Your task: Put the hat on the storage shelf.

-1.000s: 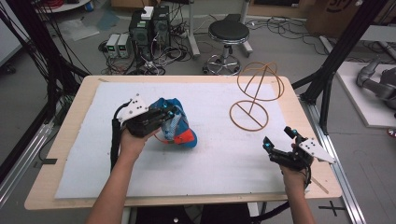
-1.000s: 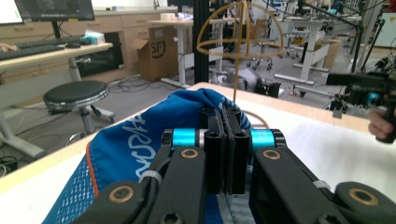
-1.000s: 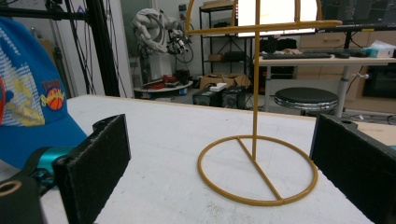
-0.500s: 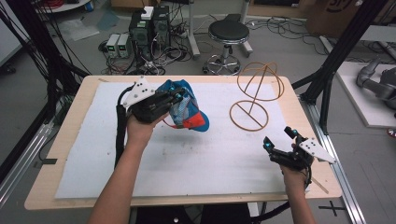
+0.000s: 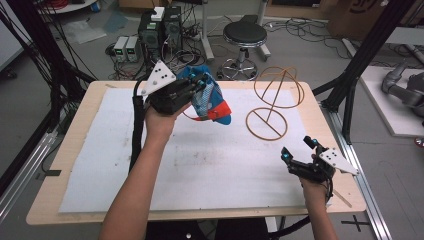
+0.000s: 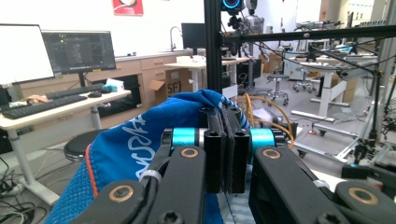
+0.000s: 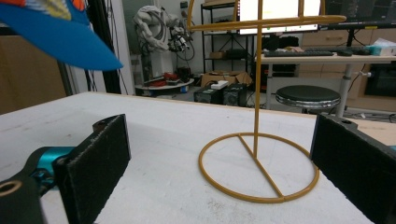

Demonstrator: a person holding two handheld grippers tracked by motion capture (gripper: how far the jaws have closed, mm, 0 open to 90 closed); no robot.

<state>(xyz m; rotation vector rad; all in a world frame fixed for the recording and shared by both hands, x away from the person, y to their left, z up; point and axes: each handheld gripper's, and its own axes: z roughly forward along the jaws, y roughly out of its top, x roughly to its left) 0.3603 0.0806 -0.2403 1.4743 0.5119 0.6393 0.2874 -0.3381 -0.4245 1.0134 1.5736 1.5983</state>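
Up above the far left part of the table (image 5: 75,150), the left gripper (image 5: 197,87) holds a blue cap (image 5: 212,100) clear of the white mat (image 5: 200,155). Its jaws are pressed together on a fold of the cap's blue cloth, as the left gripper view shows plainly, with the cloth bunched around and behind the black pads (image 6: 215,140). The cap hangs tilted, its orange-edged brim pointing down and toward the wire stand (image 5: 272,102); it seems not to touch the stand, though the high view is too coarse to be sure. That stand, a yellow ring base with an upright rod and a loop on top, sits on the mat's far right part. Near the table's right edge, the right gripper (image 5: 297,150) rests low over the mat with its jaws wide apart and nothing between them. From its own camera the stand (image 7: 257,158) stands just ahead, between the two pads, and the cap's brim (image 7: 60,42) hangs at upper left.
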